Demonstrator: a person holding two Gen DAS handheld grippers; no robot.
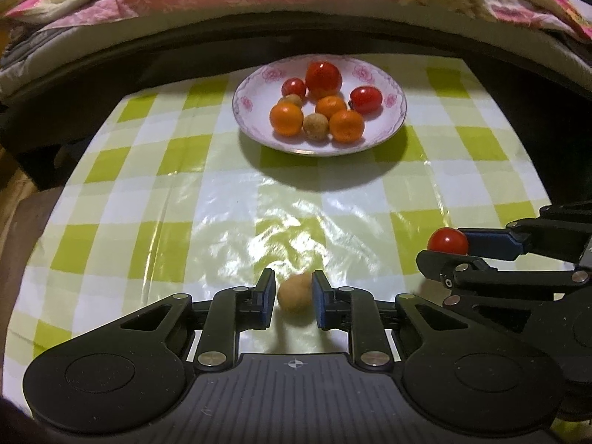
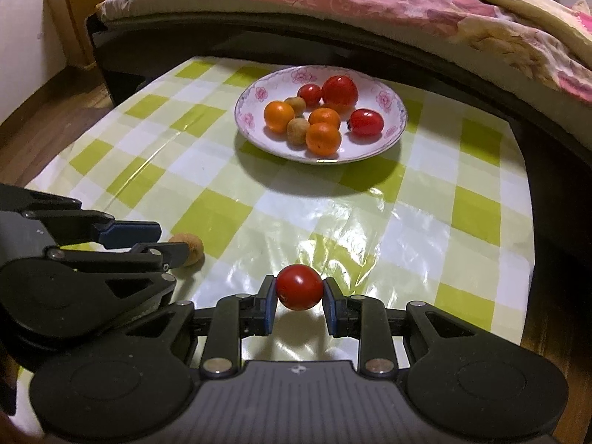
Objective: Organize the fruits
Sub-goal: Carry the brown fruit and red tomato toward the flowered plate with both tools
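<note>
Two fruits remain off the plate [image 1: 396, 118], one at each pair of tongs. Left tongs [image 1: 294, 301]: spread around a small brown fruit [image 1: 295, 293] that rests on the counter [image 1: 148, 192]; a slim gap shows on each side, so no pinch yet. The fruit looks blurred in the left wrist view. Right tongs [image 2: 300, 292]: pinching a red tomato [image 2: 299, 286], which looks lifted clear of the checked cloth. The plate sits straight ahead of both, well apart, already carrying oranges, tomatoes and two brown fruits. Judgement: the right hand is ready to carry forward; the left must close first. The roundish brown fruit has no clear long axis, so closing squarely should do.
</note>
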